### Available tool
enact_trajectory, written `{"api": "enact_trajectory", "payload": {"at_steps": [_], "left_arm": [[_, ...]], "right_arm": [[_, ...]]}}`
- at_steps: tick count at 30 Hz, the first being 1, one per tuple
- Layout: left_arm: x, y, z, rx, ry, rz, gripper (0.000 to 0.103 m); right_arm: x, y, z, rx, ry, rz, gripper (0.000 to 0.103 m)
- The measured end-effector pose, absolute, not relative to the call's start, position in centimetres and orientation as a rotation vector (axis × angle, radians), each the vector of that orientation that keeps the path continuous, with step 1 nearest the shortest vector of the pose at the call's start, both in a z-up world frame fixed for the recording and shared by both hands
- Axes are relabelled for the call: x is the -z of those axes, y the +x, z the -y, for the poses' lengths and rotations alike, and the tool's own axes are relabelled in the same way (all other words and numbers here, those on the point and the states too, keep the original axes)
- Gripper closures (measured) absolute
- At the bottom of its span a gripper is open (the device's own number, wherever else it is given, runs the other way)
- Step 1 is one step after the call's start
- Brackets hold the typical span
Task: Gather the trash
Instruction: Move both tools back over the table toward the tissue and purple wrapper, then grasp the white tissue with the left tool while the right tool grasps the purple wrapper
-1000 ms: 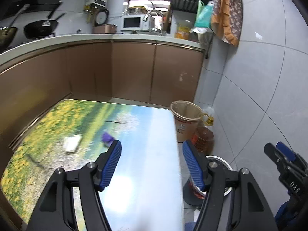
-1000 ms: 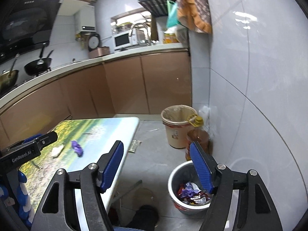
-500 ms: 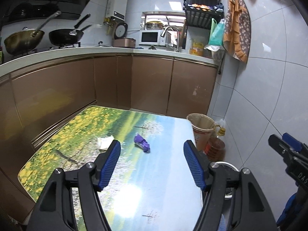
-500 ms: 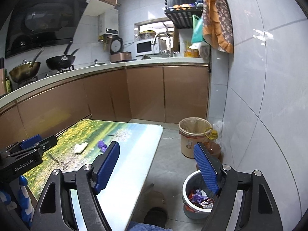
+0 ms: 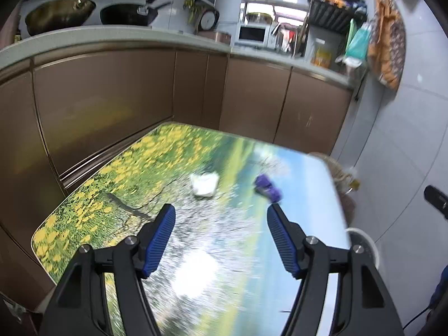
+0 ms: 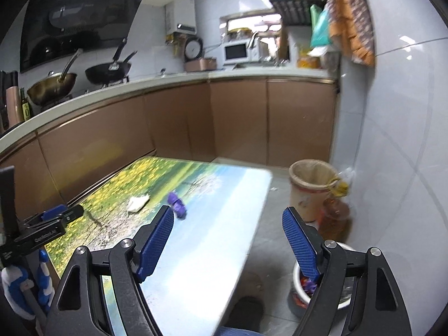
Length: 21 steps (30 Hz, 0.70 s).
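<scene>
- My left gripper (image 5: 220, 236) hangs over the near half of the table (image 5: 308, 173), its blue pads spread wide with only the printed tabletop between them; nothing is held.
- My right gripper (image 6: 228, 242) is also wide and holds nothing. It sits over the table's right edge, one pad above the tabletop and the other above the grey floor (image 6: 277, 240).
- Two pieces of trash lie on the table's far half. The crumpled white paper (image 5: 205, 184) is near the middle of the width, and the purple wrapper (image 5: 267, 187) is just beside it, closer to the right edge. The two are apart, not touching.
- In the right wrist view the purple wrapper (image 6: 177, 205) shows just past the tip of my left-hand pad, with the white paper (image 6: 137, 203) further left; I cannot tell from here how far the pad stands above it.
- On the floor off the table's right edge stands a white bin (image 6: 322, 294) with coloured wrappers inside, partly hidden behind my right pad.
- Past the far right corner, against the tiled wall, stand a lined waste basket (image 6: 309, 187) and an amber bottle (image 6: 334, 218) beside it.
- The left wrist picture is blurred, so finer detail of the trash is lost.
</scene>
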State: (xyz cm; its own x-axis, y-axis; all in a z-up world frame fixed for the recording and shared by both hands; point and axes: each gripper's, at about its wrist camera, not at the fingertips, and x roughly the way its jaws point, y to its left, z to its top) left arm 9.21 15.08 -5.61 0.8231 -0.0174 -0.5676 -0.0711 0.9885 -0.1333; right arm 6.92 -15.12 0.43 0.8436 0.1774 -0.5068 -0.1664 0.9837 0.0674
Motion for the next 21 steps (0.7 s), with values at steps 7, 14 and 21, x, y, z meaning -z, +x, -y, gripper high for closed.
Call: {"api": "enact_trajectory", "payload": {"at_steps": [7,14,21], "left_arm": [[9.8,17.1,-17.5,0.020,-0.140,-0.712,0.037],[14.1,26.0,-18.0,0.081,-0.133,-0.810,0.037],[16.4,29.6,-18.2,0.081,-0.135,-0.843,0.037]], "right_arm": [[4.1,14.6,11.3,-0.314,0.004,-0.658,0.024],[9.9,23.0,6.9,-0.447,-0.005,-0.785,0.029],[13.7,29.0,3.8,-0.520,-0.029,-0.854,0.036]]}}
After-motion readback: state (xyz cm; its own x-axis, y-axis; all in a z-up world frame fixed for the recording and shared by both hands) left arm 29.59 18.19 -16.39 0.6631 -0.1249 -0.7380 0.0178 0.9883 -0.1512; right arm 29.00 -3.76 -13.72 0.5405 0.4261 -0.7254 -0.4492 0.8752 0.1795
